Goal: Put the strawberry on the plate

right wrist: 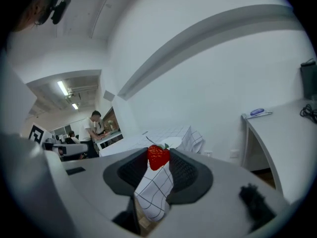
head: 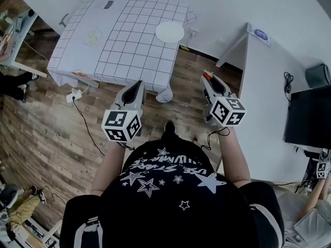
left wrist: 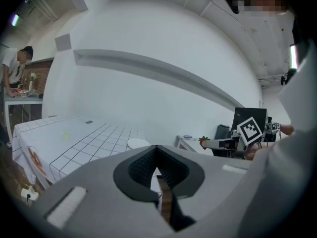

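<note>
Left gripper (head: 137, 84) closed, holding nothing | right gripper (head: 208, 77) clamps the strawberry (right wrist: 158, 156) above a wood floor (head: 41, 133) | ahead, a white plate (head: 169, 32) sits near the far edge of a grid-cloth table (head: 129, 45) | white desk (head: 264, 87) to the right, white wall (head: 232, 4) behind

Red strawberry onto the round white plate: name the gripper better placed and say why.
Right. The right gripper clamps the red strawberry, and the round white plate lies ahead on the checked tablecloth's right side. The left gripper is shut and empty.
</note>
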